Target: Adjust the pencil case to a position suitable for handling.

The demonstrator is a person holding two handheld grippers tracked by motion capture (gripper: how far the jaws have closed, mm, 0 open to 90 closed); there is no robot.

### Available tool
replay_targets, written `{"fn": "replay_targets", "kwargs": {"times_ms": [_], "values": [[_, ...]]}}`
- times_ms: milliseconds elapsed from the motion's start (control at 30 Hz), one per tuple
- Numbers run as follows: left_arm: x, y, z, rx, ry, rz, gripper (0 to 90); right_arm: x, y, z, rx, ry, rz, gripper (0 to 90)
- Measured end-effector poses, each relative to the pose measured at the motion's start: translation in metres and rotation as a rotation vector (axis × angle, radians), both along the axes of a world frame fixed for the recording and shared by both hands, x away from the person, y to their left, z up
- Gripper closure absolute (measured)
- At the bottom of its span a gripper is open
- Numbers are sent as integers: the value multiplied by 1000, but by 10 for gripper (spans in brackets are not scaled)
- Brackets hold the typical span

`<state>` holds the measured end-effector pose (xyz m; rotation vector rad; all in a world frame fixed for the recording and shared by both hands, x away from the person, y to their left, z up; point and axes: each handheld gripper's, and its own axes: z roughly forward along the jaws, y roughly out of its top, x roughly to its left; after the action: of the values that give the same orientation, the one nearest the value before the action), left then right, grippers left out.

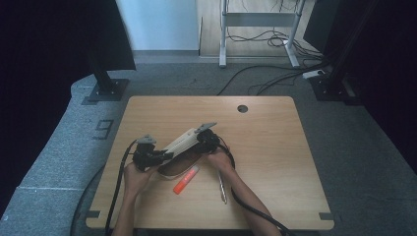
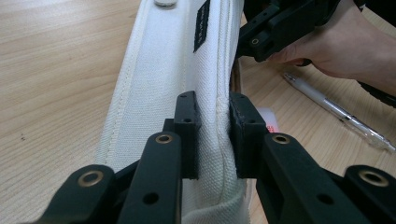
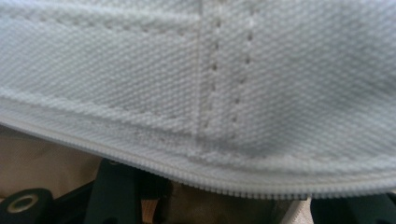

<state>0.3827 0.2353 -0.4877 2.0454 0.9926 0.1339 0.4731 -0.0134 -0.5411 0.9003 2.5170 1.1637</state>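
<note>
left gripper [image 2: 212, 140]: jaws pinched on the near edge of the white pouch [image 2: 173, 88] | right gripper [image 1: 209, 139]: at pouch's far end, jaws hidden behind cloth and zipper [image 3: 196, 175], grip unclear | pouch mid-table [image 1: 275, 147], mouth open | orange marker [image 1: 186, 180], pen [image 1: 222, 186] just beside

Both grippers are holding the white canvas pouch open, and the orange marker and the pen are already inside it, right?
Not quite. Both grippers do hold the white canvas pouch, left gripper on its edge, right gripper at the far end. But the orange marker and pen lie on the table beside it, as the high view shows.
</note>
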Motion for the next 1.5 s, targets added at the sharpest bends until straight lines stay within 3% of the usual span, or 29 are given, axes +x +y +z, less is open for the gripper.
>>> {"fn": "replay_targets", "kwargs": {"times_ms": [167,333,700,900,1500], "values": [[0,1,0,-1,-3,1,756,1,0,1,8,27,18,360],[0,2,0,-7,-3,6,756,-3,0,4,-20,19,28,312],[1,2,0,-14,-4,13,757,-16,-11,10,-33,41,48,307],[1,4,0,-19,-2,18,757,-24,-16,11,-52,31,66,311],[1,4,-1,-22,0,13,757,-46,-29,13,-31,46,79,330]]}}
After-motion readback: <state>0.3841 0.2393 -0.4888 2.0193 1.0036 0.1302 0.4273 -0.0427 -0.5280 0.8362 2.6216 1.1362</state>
